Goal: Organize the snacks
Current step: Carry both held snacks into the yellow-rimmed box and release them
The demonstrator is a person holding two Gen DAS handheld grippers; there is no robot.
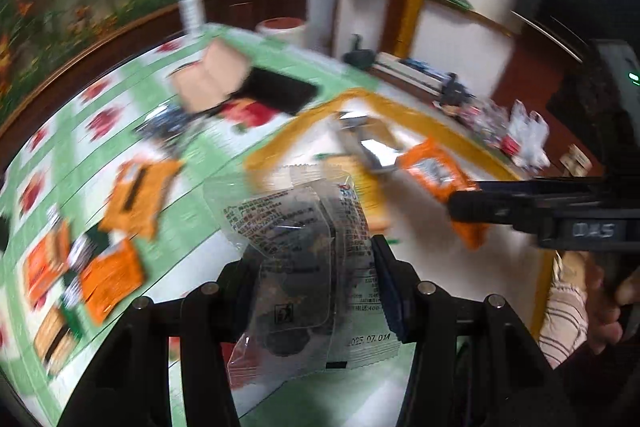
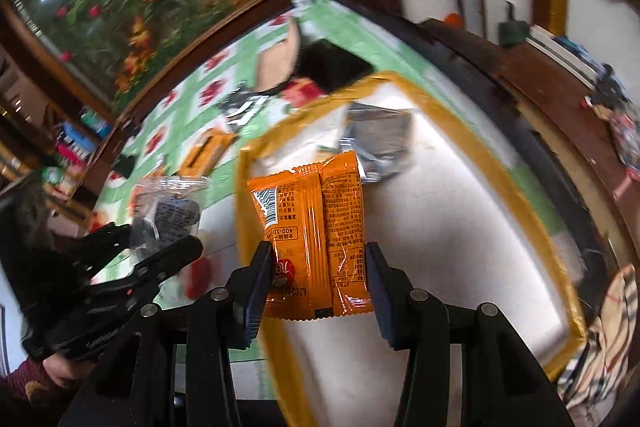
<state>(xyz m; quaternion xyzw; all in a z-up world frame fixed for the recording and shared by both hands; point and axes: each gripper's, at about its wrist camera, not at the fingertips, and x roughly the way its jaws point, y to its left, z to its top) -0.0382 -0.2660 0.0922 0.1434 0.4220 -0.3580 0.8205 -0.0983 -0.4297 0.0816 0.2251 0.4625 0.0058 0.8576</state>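
My left gripper (image 1: 312,279) is shut on a clear snack packet (image 1: 304,251) with dark contents, held above the table. My right gripper (image 2: 316,283) is shut on an orange snack packet (image 2: 316,227), held above a white box with yellow taped rim (image 2: 472,131). In the left wrist view the right gripper (image 1: 456,205) comes in from the right with the orange packet (image 1: 436,175). In the right wrist view the left gripper (image 2: 168,243) sits at the left with the clear packet (image 2: 172,207). A silver packet (image 2: 380,139) lies inside the box.
Several orange packets (image 1: 136,195) and other snacks lie on the green flowered tablecloth (image 1: 120,99) at the left. An open cardboard box (image 1: 212,79), a black tray (image 1: 276,91) and a white bottle (image 1: 190,3) stand at the back. Cluttered shelves are at the right.
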